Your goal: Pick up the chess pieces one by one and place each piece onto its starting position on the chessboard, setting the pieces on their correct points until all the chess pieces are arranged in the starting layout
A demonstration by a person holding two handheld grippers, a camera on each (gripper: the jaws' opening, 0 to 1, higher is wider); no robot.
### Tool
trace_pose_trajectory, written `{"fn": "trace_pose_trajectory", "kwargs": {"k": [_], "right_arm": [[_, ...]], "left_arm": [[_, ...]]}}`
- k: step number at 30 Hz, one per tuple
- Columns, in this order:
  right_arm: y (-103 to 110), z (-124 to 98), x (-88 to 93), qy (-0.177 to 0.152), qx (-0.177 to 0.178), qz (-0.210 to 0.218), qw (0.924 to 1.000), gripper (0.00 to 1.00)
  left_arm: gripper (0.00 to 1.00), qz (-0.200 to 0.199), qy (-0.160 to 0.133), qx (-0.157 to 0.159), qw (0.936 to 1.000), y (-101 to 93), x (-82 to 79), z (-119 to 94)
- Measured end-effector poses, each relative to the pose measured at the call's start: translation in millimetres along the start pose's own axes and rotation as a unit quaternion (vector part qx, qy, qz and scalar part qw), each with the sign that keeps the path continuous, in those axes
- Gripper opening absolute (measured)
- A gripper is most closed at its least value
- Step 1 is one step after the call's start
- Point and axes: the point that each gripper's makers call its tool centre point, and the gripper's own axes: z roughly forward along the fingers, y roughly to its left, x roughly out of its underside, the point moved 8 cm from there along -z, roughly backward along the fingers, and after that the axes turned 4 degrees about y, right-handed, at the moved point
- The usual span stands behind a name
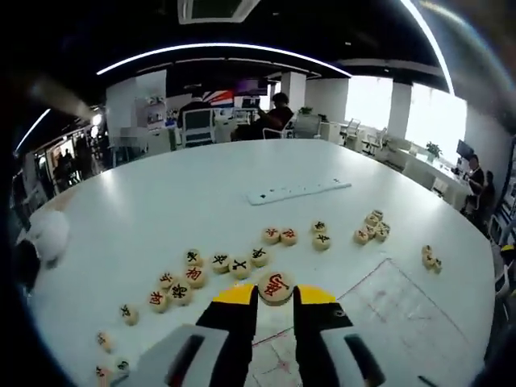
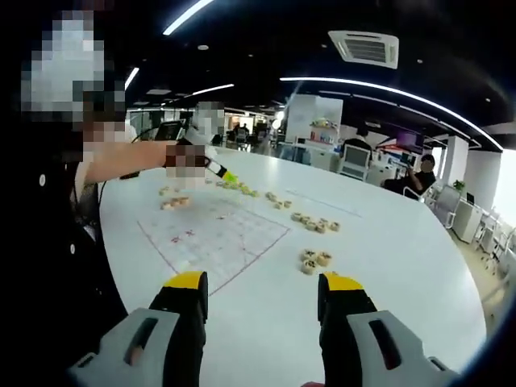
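Observation:
My left gripper (image 1: 276, 297) is shut on a round wooden chess piece (image 1: 276, 287) with a red character, held low over the near edge of the chessboard sheet (image 1: 391, 310). Several loose pieces (image 1: 219, 263) lie in a band just beyond it. A further cluster (image 1: 372, 227) and a small group (image 1: 430, 259) lie to the right. My right gripper (image 2: 264, 294) stands open over bare table, short of the chessboard (image 2: 214, 235). Two stacked-looking pieces (image 2: 315, 260) lie off the board's right corner. In the right gripper view the left gripper (image 2: 219, 171) shows far off, held by a hand.
A white power strip (image 1: 298, 191) lies on the round white table (image 1: 161, 201) beyond the pieces. More pieces (image 2: 314, 222) line the board's far side. The person's arm and dark sleeve (image 2: 48, 242) fill the left. Desks, chairs and seated people stand behind the table.

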Motion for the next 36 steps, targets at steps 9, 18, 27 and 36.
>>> {"fn": "trace_pose_trajectory", "kwargs": {"k": [9,18,27,36], "right_arm": [[15,13,-11.0,-0.001,-0.022,-0.015,0.9996,0.55],[22,14,-16.0,0.004,-0.029,-0.023,0.9993,0.55],[22,12,-16.5,0.011,-0.023,-0.021,0.9995,0.55],[23,17,-16.7,0.012,-0.025,-0.019,0.9994,0.55]], "left_arm": [[0.2,0.004,-0.003,-0.037,0.9993,30.9,38.1,-38],[0.2,-0.004,0.015,-0.043,0.999,44.9,63.5,-32],[0.2,-0.02,0.034,-0.045,0.9982,43.3,73.4,-25],[0.2,-0.026,0.045,-0.041,0.9978,42.5,78.9,-22]]}}
